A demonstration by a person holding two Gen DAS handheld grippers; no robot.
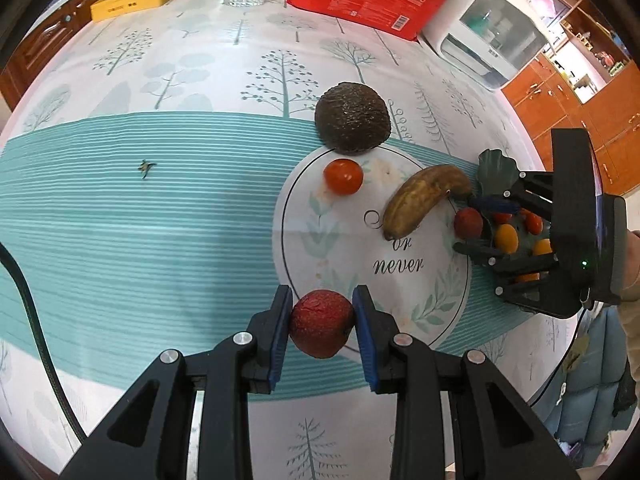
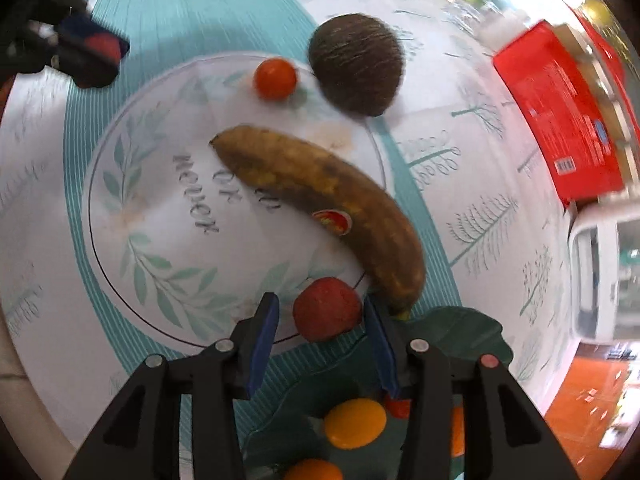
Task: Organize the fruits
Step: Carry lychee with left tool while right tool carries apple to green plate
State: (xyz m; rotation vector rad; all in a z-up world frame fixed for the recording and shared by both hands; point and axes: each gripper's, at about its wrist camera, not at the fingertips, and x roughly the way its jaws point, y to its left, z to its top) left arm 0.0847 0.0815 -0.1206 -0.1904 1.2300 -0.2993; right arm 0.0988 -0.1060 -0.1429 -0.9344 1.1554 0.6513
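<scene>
Fruit lies across our surface (image 1: 120,208). Our left claw (image 1: 322,326) is clenched on a wrinkled red fruit (image 1: 322,324), held at the near edge of the printed round mat (image 1: 340,240). Our right claw (image 2: 320,324) straddles a second red fruit (image 2: 327,309) beside the banana (image 2: 320,196), pads not pressing on it, just at the rim of the green leaf dish (image 2: 472,332) holding small orange fruits (image 2: 355,422). We should centre that fruit, squeeze gently, and lift clear of the banana tip.
</scene>
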